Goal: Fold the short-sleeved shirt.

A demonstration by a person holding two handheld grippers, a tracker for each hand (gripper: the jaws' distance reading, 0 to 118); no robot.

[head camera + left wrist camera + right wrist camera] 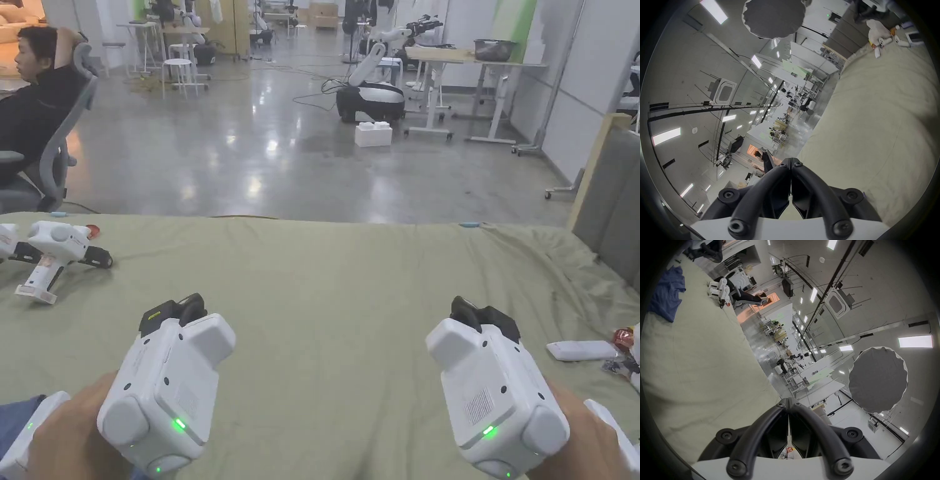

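A crumpled blue shirt (666,293) lies on the olive-green sheet of the table (705,361), far off in the right gripper view. A strip of the blue shirt (15,415) peeks out at the head view's lower left, by my left hand. My left gripper (181,309) hovers over the sheet at the front left, with its black jaws pressed together on nothing, as my left gripper (791,160) shows in its own view. My right gripper (475,312) hovers at the front right. My right gripper (788,400) is likewise shut and empty.
A spare white gripper device (53,250) lies at the table's left edge. A white flat object (581,350) and small items (625,356) lie at the right edge beside a grey padded panel (609,200). A seated person (31,94) is beyond the far left. A robot (372,94) stands on the floor.
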